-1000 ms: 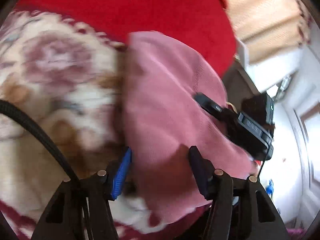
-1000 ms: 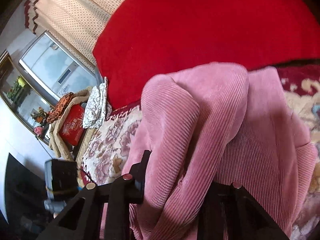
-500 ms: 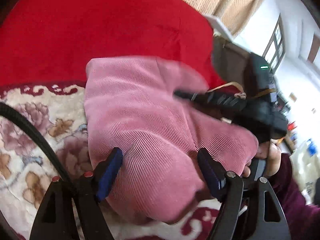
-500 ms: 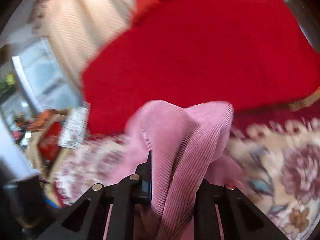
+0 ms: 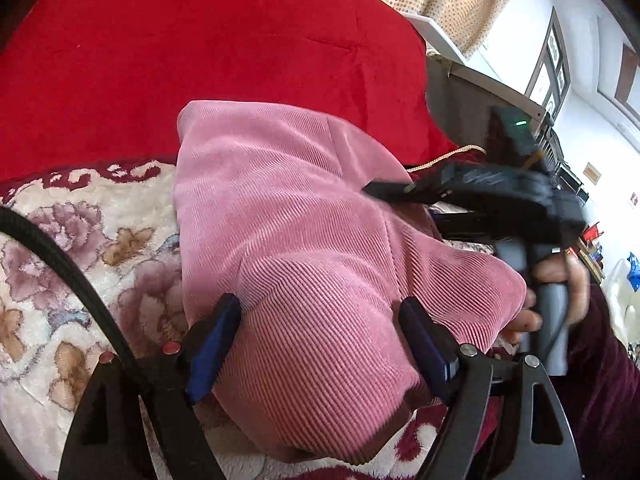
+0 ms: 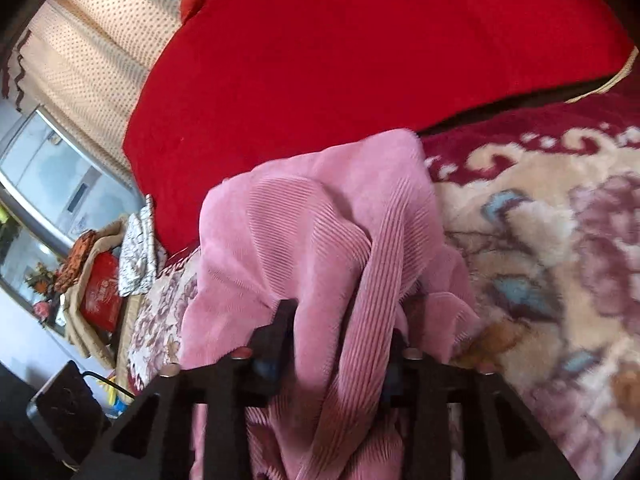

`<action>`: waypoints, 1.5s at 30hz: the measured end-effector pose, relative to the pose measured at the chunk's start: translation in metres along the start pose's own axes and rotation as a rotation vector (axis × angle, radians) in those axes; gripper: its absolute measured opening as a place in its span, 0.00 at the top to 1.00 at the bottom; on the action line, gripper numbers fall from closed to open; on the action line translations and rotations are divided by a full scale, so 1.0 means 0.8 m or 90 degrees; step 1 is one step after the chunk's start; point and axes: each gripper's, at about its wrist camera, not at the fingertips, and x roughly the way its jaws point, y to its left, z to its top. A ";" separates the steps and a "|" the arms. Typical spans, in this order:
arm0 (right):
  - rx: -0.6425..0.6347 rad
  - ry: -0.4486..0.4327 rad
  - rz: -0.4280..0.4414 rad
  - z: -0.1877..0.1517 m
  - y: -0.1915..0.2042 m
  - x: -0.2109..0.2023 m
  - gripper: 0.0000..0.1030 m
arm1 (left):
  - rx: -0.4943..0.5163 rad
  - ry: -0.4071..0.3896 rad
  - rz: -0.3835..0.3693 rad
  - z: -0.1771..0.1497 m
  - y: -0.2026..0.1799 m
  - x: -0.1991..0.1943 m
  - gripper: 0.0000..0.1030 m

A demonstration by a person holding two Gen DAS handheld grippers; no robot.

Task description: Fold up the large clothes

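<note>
Releasing the folded garment: the left gripper [image 5: 320, 336] has just been opening, and its blue-padded fingers [image 5: 212, 348] now stand wide on either side of a rounded fold of the pink corduroy garment [image 5: 288, 232], with no pad seen pressing the cloth. The right gripper [image 6: 340, 344] has likewise just been opening; a bunched ridge of the same garment [image 6: 320, 240] lies between its dark fingers [image 6: 280, 320], but whether they still pinch it cannot be told, as the cloth hides the pads. The garment, finely ribbed and soft, rests in a thick bundle on a plush floral blanket [image 5: 80, 248], against a red velvet cushion [image 5: 200, 48]. A hand [image 5: 560, 292] grips the right tool's handle. By judgement, the next move calls for drawing both grippers clear without dragging the fold open, then smoothing the bundle.
</note>
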 end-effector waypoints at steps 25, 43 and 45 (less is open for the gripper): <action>-0.082 0.004 -0.059 -0.092 0.054 -0.031 0.69 | -0.114 -0.006 -0.013 -0.005 0.057 -0.044 0.14; 0.050 0.111 -0.105 0.059 0.016 0.078 0.64 | -0.110 0.073 -0.015 -0.004 0.041 -0.003 0.02; 0.067 0.100 -0.090 0.063 0.014 0.068 0.64 | -0.104 0.076 -0.007 -0.004 0.039 -0.002 0.01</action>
